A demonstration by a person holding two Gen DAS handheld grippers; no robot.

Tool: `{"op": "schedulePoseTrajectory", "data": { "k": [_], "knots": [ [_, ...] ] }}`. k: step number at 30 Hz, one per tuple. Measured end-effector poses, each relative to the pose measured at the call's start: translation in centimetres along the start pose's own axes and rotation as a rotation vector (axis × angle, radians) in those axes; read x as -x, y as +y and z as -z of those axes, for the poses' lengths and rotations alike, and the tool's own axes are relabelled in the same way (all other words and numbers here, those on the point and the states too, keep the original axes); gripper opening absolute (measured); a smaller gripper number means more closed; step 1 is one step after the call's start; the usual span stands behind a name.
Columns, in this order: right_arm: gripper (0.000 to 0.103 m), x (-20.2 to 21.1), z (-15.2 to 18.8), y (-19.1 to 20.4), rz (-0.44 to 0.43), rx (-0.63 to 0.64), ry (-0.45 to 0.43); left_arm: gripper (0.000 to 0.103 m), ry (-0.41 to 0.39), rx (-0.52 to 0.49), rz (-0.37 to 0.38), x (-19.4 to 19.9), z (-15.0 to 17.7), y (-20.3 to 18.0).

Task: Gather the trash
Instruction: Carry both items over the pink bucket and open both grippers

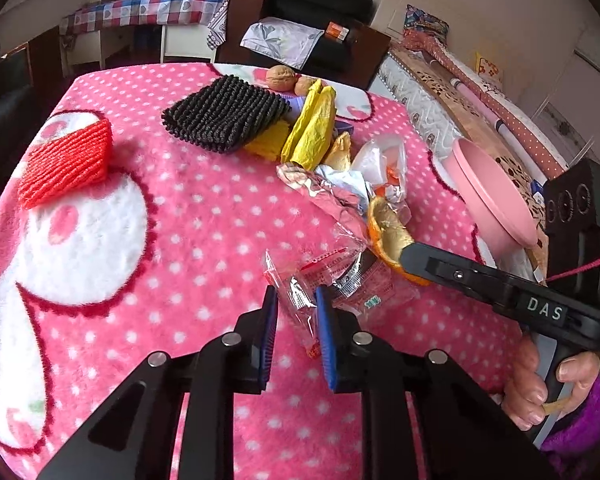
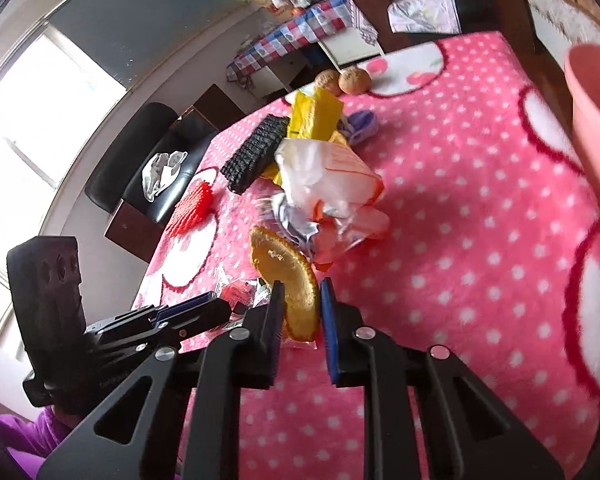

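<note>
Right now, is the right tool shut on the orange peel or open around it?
Cannot tell for sure: the orange peel sits between the right tool's fingers, which look close against it.

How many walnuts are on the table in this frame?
2. The left walnut and the right walnut sit touching at the far edge, behind the yellow wrapper. More could be hidden under the trash pile.

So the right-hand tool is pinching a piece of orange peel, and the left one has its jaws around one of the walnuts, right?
Partly. The right gripper does pinch the orange peel, but the left gripper has its jaws around a clear plastic wrapper, not a walnut. The left wrist view shows both walnuts untouched at the far edge of the pink blanket.
</note>
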State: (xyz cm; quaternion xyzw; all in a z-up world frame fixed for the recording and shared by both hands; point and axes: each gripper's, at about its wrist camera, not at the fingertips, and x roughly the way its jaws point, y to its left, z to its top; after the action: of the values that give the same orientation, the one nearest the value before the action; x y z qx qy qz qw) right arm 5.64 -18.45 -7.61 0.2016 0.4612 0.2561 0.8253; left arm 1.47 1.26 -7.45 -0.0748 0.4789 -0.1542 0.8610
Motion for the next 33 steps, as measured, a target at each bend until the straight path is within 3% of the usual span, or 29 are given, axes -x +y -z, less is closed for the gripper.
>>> {"op": "schedulePoseTrajectory", "data": {
  "k": [15,20,33],
  "knots": [
    [0.016,6.1,-0.2,-0.5,0.047,0.03,-0.161,0.016,-0.147,-0.043,-0.047,5.7,-1.4,-0.3],
    [0.016,8.5,-0.5,-1.3,0.097,0.016,-0.245,0.016,-0.202,-0.045,-0.031,7.5,-2.5,-1.1],
    [0.016,13.1,-1.0,-5.5,0.269,-0.058,-0.402,0.016,-0.273,-0.127,0.024,6.8,-5.4,-8.1]
  ]
}}
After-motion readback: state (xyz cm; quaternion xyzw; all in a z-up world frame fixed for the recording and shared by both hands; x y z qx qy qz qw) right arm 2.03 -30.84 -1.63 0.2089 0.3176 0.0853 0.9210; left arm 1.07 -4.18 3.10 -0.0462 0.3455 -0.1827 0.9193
